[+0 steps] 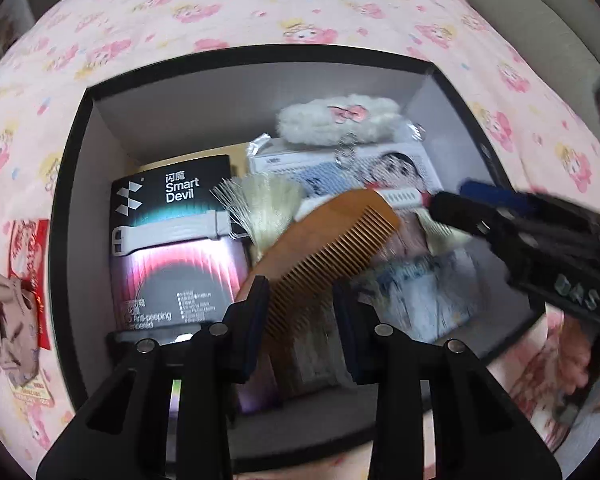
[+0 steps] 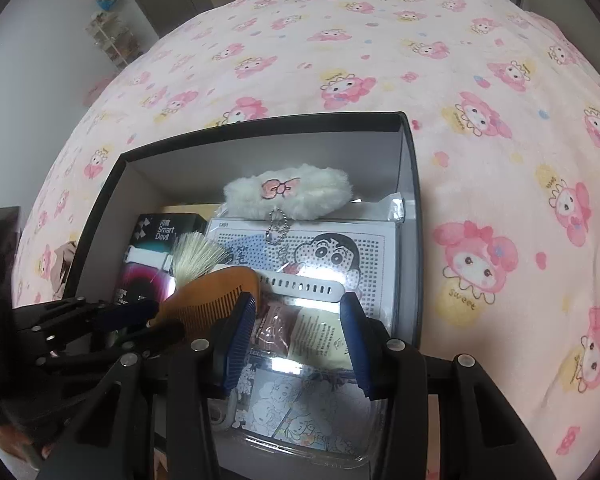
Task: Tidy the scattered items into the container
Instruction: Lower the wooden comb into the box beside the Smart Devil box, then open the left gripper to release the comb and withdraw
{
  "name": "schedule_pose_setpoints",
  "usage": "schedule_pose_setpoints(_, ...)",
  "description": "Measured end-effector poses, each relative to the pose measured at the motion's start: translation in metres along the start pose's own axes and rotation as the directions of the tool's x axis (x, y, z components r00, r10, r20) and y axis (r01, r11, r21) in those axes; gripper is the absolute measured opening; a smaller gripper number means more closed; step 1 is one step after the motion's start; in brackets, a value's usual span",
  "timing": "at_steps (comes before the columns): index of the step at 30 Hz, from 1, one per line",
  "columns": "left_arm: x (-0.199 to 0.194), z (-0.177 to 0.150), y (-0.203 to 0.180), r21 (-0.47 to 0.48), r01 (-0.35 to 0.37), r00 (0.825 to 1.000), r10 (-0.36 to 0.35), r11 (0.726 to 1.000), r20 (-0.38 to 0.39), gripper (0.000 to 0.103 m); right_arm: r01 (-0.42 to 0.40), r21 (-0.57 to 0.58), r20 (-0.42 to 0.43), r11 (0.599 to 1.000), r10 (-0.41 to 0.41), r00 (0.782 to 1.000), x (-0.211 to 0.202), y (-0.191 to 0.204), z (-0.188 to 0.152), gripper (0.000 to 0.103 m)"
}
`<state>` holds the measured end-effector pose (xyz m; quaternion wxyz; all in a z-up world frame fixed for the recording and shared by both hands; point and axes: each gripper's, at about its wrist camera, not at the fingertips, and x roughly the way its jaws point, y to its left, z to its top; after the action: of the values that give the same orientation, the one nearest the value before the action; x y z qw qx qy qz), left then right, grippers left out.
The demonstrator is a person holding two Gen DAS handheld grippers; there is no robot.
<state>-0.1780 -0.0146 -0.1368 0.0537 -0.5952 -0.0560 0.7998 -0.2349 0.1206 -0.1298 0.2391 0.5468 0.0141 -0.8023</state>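
A black box (image 1: 66, 184) with grey inner walls sits on the pink bed; it also shows in the right wrist view (image 2: 260, 126). Inside lie a Smart Devil package (image 1: 172, 240), a white watch strap (image 1: 168, 232), a pale brush (image 1: 260, 204), a wooden comb (image 1: 332, 240), a fluffy white pouch (image 1: 336, 120), a cartoon sheet (image 2: 340, 248) and a clear phone case (image 2: 300, 412). My left gripper (image 1: 302, 308) is open, just above the comb's near end. My right gripper (image 2: 298, 340) is open over the box's right part, above a small packet (image 2: 276, 328).
A pink cartoon-print blanket (image 2: 480, 120) covers the bed around the box. A red packet (image 1: 28, 248) and a beige crumpled item (image 1: 4, 320) lie on the blanket left of the box. Shelving and furniture (image 2: 112, 36) stand beyond the bed.
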Motion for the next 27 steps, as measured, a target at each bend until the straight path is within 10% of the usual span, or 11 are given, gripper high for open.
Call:
schedule_pose_setpoints(7, 0.017, -0.007, -0.019, 0.149, -0.174, 0.982, 0.183, 0.973, -0.051, 0.031, -0.001, -0.038, -0.019, 0.999, 0.000, 1.000, 0.007, 0.012, 0.000, 0.040)
schedule_pose_setpoints(19, -0.004, 0.001, 0.009, 0.015, -0.081, 0.997, 0.081, 0.997, -0.012, 0.029, 0.067, -0.080, 0.101, 0.995, -0.059, 0.993, -0.011, 0.024, 0.001, 0.040)
schedule_pose_setpoints(27, 0.003, 0.022, 0.027, -0.052, -0.156, 0.988, 0.155, 0.986, -0.018, 0.027, -0.009, -0.054, -0.145, 0.998, 0.001, 0.990, 0.051, 0.020, 0.019, 0.040)
